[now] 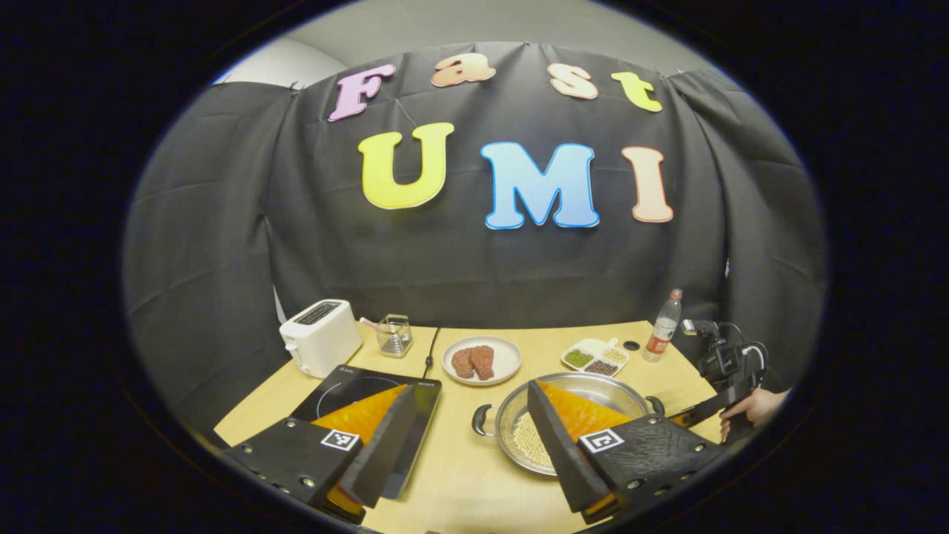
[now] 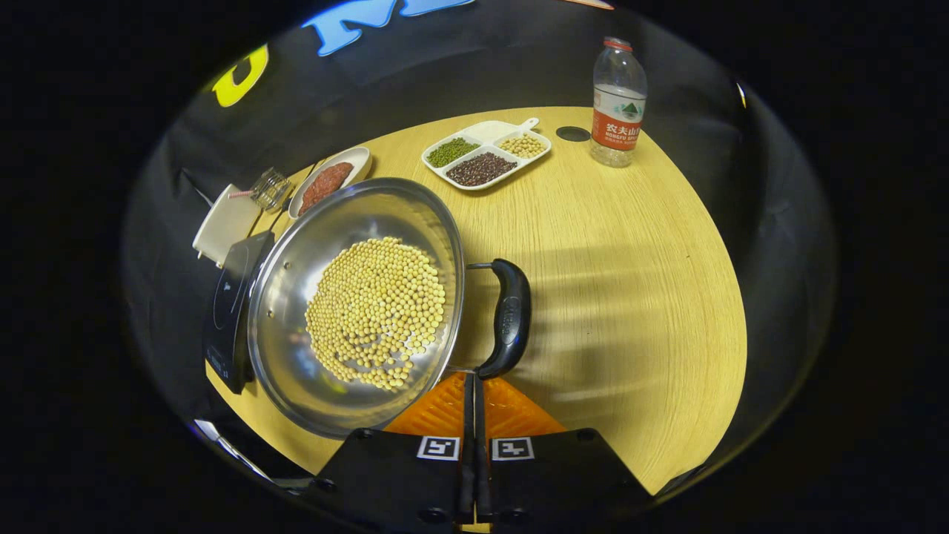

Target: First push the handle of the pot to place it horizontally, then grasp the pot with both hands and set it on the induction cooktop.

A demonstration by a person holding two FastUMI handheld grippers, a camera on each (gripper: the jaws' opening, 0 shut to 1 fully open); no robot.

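Red label on the water bottle (image 2: 618, 102), lettering too small to make out. Steel pot (image 2: 356, 304) on the wooden table (image 2: 637, 297), just beside the induction cooktop (image 2: 226, 311), holding pale round beans, black handle (image 2: 510, 317) at its side. Left gripper (image 1: 474, 445) spread wide. Right gripper (image 2: 473, 393) pressed together, just below the handle.
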